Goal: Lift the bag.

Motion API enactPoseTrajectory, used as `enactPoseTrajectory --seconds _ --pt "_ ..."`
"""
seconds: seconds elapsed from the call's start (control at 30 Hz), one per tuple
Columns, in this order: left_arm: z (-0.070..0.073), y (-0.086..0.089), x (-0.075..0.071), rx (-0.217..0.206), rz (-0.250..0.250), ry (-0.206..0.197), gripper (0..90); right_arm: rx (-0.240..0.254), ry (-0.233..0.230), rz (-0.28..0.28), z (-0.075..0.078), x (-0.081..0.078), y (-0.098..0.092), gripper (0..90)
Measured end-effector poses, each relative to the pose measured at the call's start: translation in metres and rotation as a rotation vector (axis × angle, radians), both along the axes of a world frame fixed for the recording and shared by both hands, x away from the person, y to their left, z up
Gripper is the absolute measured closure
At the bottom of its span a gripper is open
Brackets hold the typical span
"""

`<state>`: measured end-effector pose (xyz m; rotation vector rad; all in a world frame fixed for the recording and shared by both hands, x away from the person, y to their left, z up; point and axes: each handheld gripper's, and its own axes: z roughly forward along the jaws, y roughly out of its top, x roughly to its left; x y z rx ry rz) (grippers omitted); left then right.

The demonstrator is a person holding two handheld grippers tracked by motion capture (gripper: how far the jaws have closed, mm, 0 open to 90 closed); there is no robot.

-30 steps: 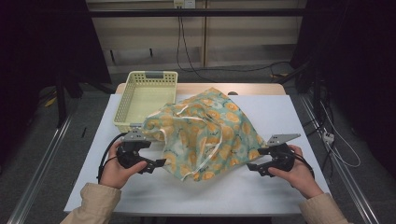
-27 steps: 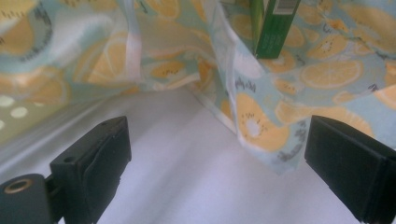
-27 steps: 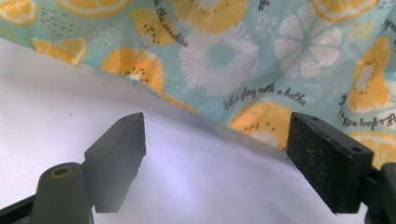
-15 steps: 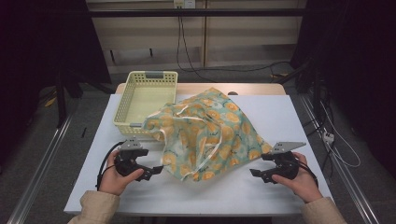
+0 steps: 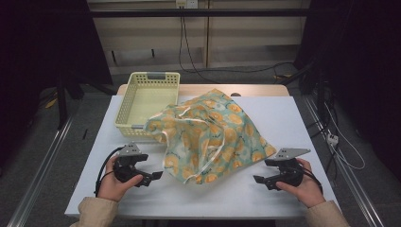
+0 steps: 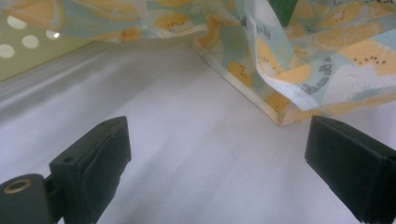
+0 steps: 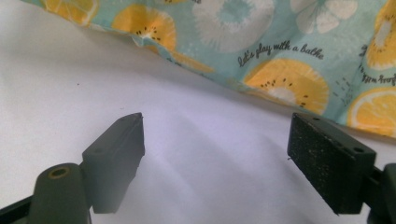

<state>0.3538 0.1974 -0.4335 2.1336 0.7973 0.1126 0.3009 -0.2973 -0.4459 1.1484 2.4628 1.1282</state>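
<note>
My left hand-held gripper [image 5: 152, 177] and right hand-held gripper [image 5: 259, 179] gape wide, holding nothing, at the fruit-print bag's [image 5: 215, 135] eight and four o'clock on the desk [image 5: 293, 118].

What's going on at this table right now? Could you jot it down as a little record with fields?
Surface: white table
Main item: bag with an orange-slice print, lying crumpled mid-table
Other item: yellow basket, behind the bag's left part; the bag's edge overlaps its near corner
Left hand-held gripper: open, apart from the bag, jaws pointing at its near left edge
Right hand-held gripper: open, apart from the bag, jaws pointing at its near right edge
Holding: nothing in either gripper
</note>
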Motion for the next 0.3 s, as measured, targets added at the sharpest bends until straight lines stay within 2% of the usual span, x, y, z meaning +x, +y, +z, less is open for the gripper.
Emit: enactPoseTrajectory --seconds 0.3 --pt "-0.005 0.0053 0.0011 0.009 0.025 0.001 7.0 -0.003 -0.003 -0.023 -0.0025 0.0018 -0.0041 19.0"
